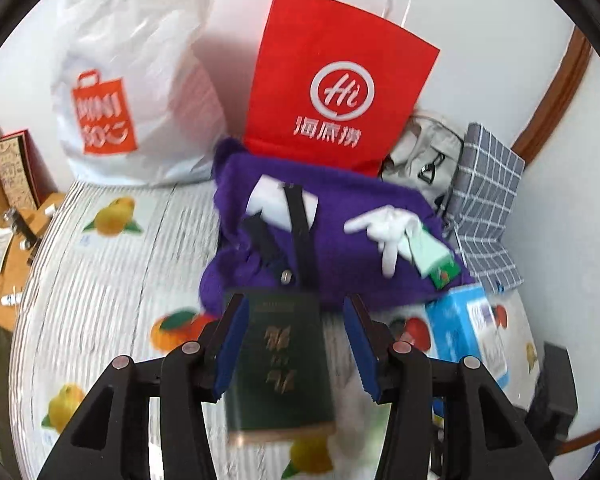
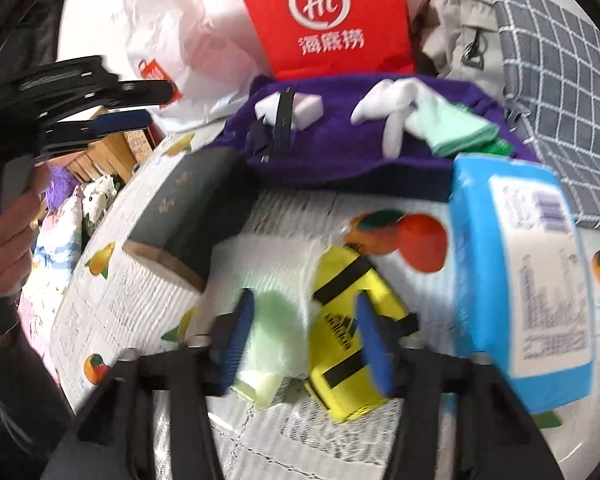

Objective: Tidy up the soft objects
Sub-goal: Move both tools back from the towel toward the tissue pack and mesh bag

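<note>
Hovering apart, left claw [image 1: 296,340] over stiff green book [image 1: 280,364], right claw [image 2: 304,340] apart, straddling boxy yellow pouch [image 2: 352,336] w/ soft green cloth [image 2: 276,336].

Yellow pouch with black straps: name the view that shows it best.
The right wrist view: the yellow pouch lies on the fruit-print cloth, in plain sight. The left wrist view does not show it.

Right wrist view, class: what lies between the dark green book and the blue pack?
A pale green cloth and a yellow pouch with black straps, shown in the right wrist view.
</note>
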